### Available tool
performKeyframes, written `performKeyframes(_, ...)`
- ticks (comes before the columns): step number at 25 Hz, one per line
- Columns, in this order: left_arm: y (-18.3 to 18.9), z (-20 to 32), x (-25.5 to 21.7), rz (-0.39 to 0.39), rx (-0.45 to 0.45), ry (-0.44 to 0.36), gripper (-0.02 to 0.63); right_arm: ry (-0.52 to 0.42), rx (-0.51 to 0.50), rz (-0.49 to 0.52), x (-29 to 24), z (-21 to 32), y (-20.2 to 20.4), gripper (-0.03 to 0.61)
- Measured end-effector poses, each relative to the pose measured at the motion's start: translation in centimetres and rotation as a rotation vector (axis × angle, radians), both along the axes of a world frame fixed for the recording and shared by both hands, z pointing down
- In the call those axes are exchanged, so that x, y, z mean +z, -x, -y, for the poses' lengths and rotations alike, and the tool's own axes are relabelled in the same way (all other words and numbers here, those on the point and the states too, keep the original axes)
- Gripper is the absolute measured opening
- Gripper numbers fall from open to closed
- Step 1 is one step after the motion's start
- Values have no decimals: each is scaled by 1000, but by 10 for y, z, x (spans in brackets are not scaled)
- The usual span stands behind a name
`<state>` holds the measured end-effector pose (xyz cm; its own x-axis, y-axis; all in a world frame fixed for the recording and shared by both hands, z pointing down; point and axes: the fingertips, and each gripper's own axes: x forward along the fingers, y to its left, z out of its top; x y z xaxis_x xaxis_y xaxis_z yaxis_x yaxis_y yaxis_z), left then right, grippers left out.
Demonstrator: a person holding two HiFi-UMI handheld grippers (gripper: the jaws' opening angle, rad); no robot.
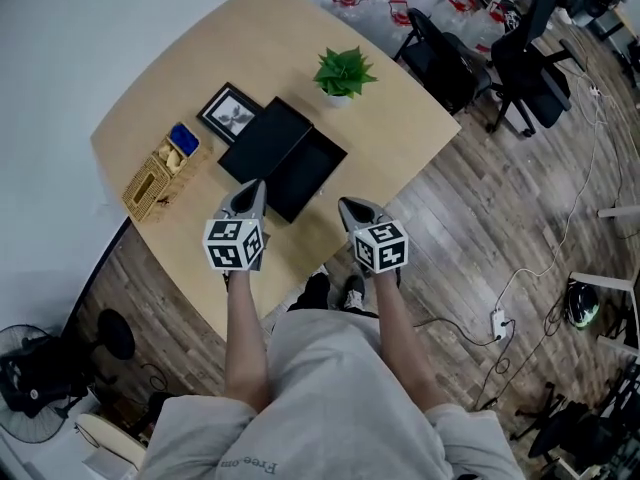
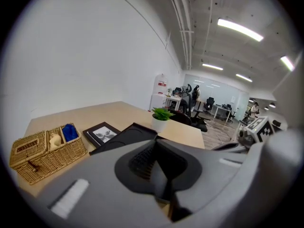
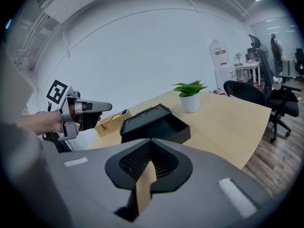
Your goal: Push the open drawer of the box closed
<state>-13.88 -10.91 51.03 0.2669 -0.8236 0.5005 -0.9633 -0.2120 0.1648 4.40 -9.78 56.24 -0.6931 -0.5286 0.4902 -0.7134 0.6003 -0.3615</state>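
Pale wooden table [image 1: 400, 138] stands against a white wall, with plank flooring and black office chairs [image 1: 525, 63] off to my right. On it the black box [image 1: 262, 136] lies near the middle, its open drawer [image 1: 310, 171] pulled out toward my edge of the table and showing an empty black well. Behind the box a small potted plant [image 1: 343, 74] stands in a white pot. To the box's left lies a black picture frame [image 1: 229, 112], just beside a wicker basket [image 1: 152, 180] that holds a blue thing [image 1: 183, 136] in one compartment. I hold my left gripper [image 1: 250, 192] above the near side of the table, its tip over the near corner of the box from my head's angle, though the right gripper view shows it raised and apart from the box. My right gripper [image 1: 350, 209] hovers over the table edge, just short of the drawer's front, with bare wood between them. Both pairs of jaws are drawn together with only a thin slit of tabletop showing through, gripping nothing.
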Motion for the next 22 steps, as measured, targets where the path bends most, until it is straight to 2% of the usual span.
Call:
performKeyframes(13, 46, 38, 43, -11, 86, 69, 52, 12, 83, -83, 16, 22, 20, 2)
performKeyframes(18, 54, 43, 66, 3, 144, 90, 52, 12, 74, -127, 30, 18, 19, 2)
performKeyframes(22, 59, 43, 80, 36, 190, 104, 52, 12, 23, -165, 45, 15, 22, 2)
